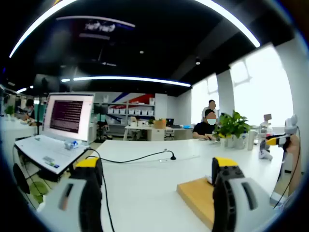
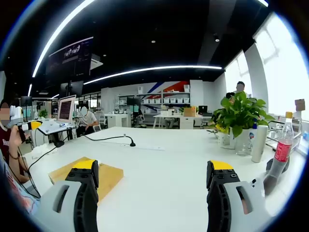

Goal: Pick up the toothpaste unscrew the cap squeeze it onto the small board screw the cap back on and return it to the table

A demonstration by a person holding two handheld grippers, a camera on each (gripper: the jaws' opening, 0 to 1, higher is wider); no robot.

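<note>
Both grippers stand with their jaws wide apart and nothing between them: the left gripper (image 1: 157, 183) in the left gripper view and the right gripper (image 2: 152, 186) in the right gripper view each show two grey jaws tipped in yellow, raised above the white counter (image 2: 164, 159). No tube of toothpaste can be made out on the counter in either view. The small wooden board (image 1: 199, 195) lies flat on the counter; in the left gripper view it sits partly behind the right-hand jaw, and in the right gripper view it lies beside and partly behind the left-hand jaw (image 2: 104, 175). A black cable (image 2: 108, 137) runs across the counter beyond the board. Farther out, in the right gripper view, a potted green plant (image 2: 240, 113) stands near the counter's far right side, with a clear bottle with a red label and yellow cap (image 2: 282, 145) nearer the edge. In the left gripper view a laptop with a lit screen (image 1: 67, 116) sits on a stand at the left. People sit at desks in the open office behind.
</note>
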